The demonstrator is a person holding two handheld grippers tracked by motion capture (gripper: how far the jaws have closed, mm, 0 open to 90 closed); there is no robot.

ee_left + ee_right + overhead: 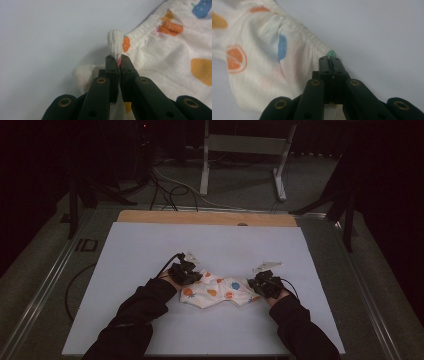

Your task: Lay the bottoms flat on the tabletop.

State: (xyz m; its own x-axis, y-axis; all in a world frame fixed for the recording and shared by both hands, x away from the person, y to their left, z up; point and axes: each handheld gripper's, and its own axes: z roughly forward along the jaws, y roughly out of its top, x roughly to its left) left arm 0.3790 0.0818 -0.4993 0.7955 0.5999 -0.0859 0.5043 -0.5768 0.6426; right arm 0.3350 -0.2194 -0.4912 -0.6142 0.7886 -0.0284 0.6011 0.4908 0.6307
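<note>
White table (150,250): one garment (216,292), two grippers

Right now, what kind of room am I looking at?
Probably a lab or recording workspace: a white board as work surface, loose cables on grey carpet, and a bare metal frame in the dark behind.

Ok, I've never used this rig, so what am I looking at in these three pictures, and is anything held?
A person works at a table with a hand-held two-jaw gripper in each hand. The high view looks down from above: the left gripper and right gripper sit at opposite ends of a small white patterned garment lying on the white board. The other two pictures come from cameras riding on the grippers, looking along their black jaws. In each, the jaws are shut on the garment's elastic edge, pinching a bit of fabric. So both ends are gripped.
</note>
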